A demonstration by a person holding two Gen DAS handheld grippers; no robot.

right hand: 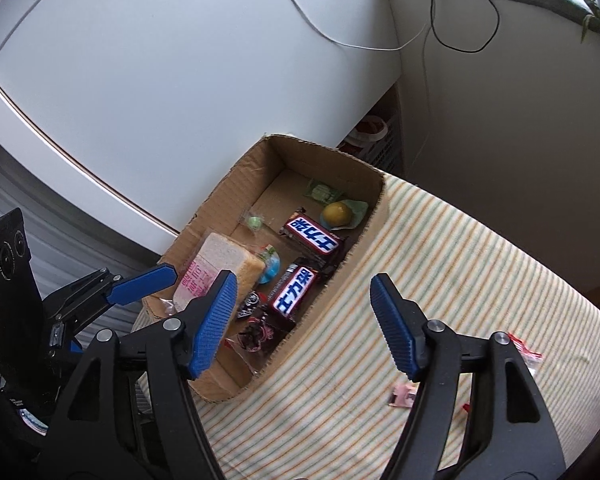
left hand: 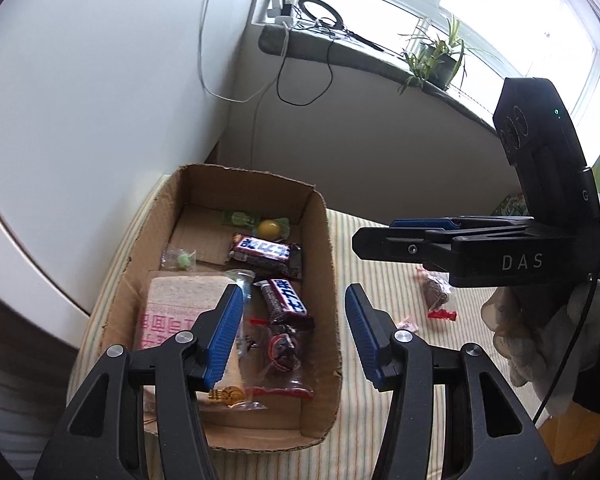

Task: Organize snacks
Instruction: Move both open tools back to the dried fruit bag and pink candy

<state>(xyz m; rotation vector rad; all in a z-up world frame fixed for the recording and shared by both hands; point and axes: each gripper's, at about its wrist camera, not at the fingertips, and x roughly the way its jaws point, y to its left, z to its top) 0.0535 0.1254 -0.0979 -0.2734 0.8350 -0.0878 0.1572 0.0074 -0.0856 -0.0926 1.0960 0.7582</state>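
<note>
An open cardboard box [left hand: 320, 240] [right hand: 220, 200] sits on a striped cloth. It holds two Snickers bars [left hand: 266, 250] [right hand: 310, 234], a wrapped bread slice [left hand: 180, 300] [right hand: 220, 260], a yellow round sweet [left hand: 270, 229] [right hand: 336, 214], green candies and a dark wrapped snack [left hand: 282, 350]. My left gripper [left hand: 294, 324] is open and empty, over the box's near right wall. My right gripper [right hand: 302, 320] is open and empty, above the box's right edge; it shows side-on in the left wrist view [left hand: 380, 236]. A dark packaged snack [left hand: 434, 292] and a small pink wrapper [left hand: 408, 325] [right hand: 402, 394] lie on the cloth.
The striped cloth [left hand: 380, 400] [right hand: 440, 260] covers the surface. A white appliance [left hand: 80, 120] [right hand: 180, 80] stands behind the box. A windowsill [left hand: 360, 56] carries cables and a potted plant [left hand: 440, 60]. A gloved hand [left hand: 540, 332] holds the right gripper.
</note>
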